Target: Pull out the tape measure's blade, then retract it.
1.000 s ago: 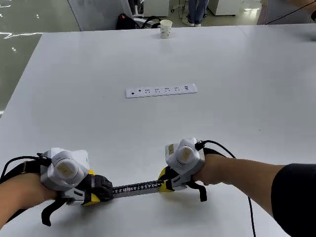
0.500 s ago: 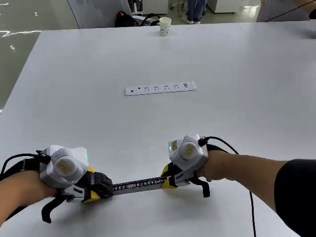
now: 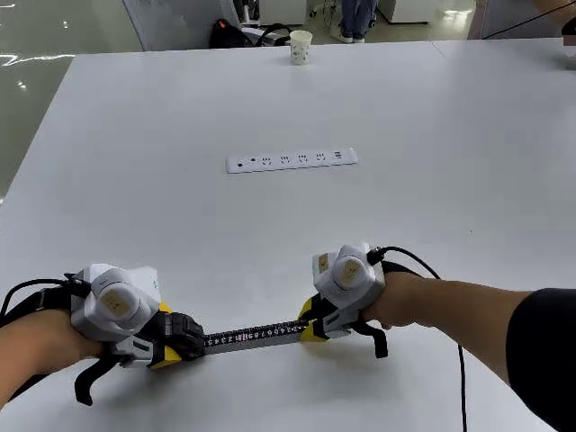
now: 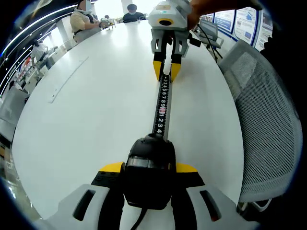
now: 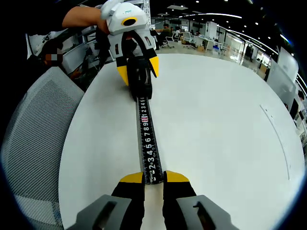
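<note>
Farther from the left gripper (image 3: 171,337) than half a second ago, the right gripper (image 3: 310,326) is now seen, and a slightly longer run of blade (image 3: 256,336) is laid bare between the two. The case (image 4: 149,167) is clamped between the left jaws, whose yellow tips are pressed against its two sides. The blade is drawn out of the case's front, straight ahead of those jaws. Its free end is pinched between the right jaws, which are closed on it with only the blade's width left between the tips. From the right jaws the blade is stretched straight forward to the case, printed side up, black with pale numerals. It is held low over the table (image 3: 405,180), flat and taut; whether it is touching the surface cannot be told. Well ahead of both pairs of jaws, in the head view, a power strip (image 3: 292,160) is laid flat on the table, and a cup (image 3: 301,47) is stood upright near the far edge. A mesh chair (image 4: 259,120) is seen off to the right of the left jaws, beyond the table's edge.
</note>
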